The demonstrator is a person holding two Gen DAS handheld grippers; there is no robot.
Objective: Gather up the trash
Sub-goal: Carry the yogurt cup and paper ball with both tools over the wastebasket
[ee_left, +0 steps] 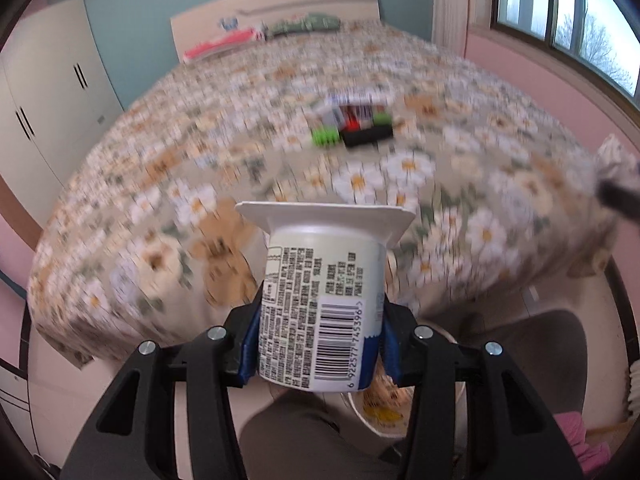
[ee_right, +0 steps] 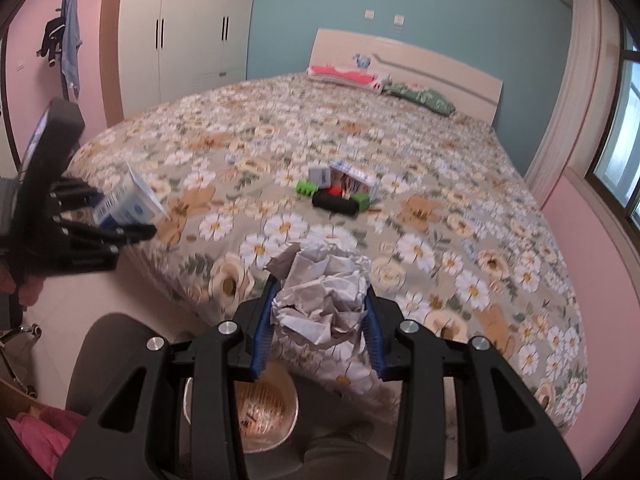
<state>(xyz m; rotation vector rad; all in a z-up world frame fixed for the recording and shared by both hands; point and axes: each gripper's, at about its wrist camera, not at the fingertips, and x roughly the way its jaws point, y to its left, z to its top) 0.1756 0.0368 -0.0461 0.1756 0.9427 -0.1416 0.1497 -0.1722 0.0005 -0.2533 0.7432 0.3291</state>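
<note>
In the left wrist view my left gripper [ee_left: 316,344] is shut on a white yogurt cup [ee_left: 320,300] with a barcode, its square rim pointing away from me. In the right wrist view my right gripper [ee_right: 318,328] is shut on a crumpled ball of white paper [ee_right: 320,296]. That view also shows the left gripper [ee_right: 116,232] with the yogurt cup [ee_right: 128,204] at the left edge, beside the bed's corner. Below both grippers, on the floor by the bed, stands a round bin [ee_right: 264,408] with trash in it, seen too as the bin [ee_left: 384,412] under the cup.
A bed with a flowered cover [ee_right: 360,184] fills both views. On its middle lies a cluster of small items [ee_right: 340,188]: cartons, a green piece, a black cylinder. A grey chair seat [ee_right: 112,360] and pink cloth [ee_right: 44,428] sit near the bin. Wardrobes [ee_right: 188,32] stand beyond.
</note>
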